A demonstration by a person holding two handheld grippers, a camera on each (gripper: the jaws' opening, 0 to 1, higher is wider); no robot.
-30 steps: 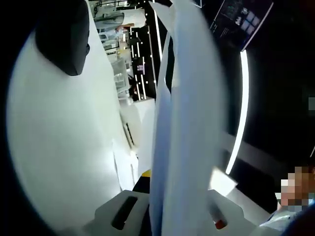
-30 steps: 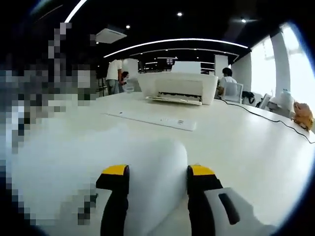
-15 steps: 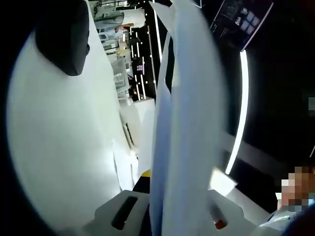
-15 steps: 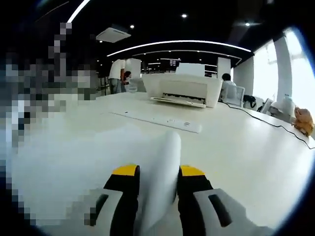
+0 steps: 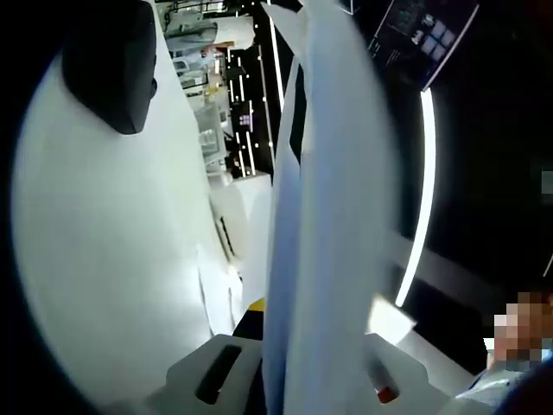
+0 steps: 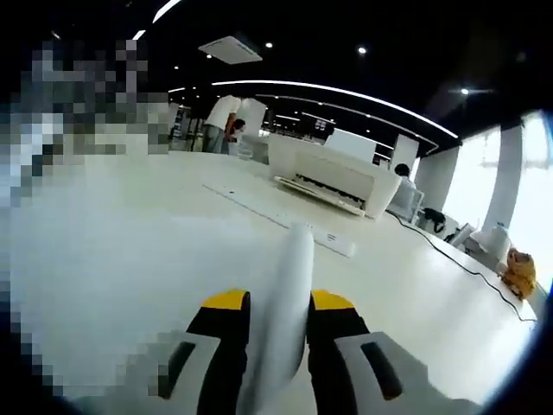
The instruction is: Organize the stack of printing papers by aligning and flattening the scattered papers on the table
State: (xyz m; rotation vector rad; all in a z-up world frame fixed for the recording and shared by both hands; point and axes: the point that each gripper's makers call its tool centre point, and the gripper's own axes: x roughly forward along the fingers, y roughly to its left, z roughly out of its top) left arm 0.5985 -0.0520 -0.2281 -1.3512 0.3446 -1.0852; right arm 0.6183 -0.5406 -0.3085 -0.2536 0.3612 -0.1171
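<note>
You are working at a broad white table (image 6: 130, 285) in a dim open office lit by ceiling light strips, with people standing and sitting at its far side. Your right gripper (image 6: 278, 303), with its yellow-tipped jaws, is pinched narrow on the edge of the white printing papers (image 6: 285, 311), which rise edge-on between the jaws and curl away toward the table. Beyond them lies a long flat white power strip (image 6: 285, 220), then a white desktop printer (image 6: 333, 177), and a thin dark cable (image 6: 467, 268) runs along the table's right side. In the left gripper view, rolled well over, your left gripper (image 5: 302, 380) has its pale jaws against either face of the same white sheets (image 5: 333, 216), which stand edge-on up the middle of the view. The jaws appear closed on them, though the tips are largely hidden. A dark rounded object (image 5: 112, 65) sits on the table beyond.

You look to be mid-alignment: the sheaf is lifted off the table and gripped at two ends. The next move probably calls for tapping one edge down on the table to square the sheets, then laying them flat.
</note>
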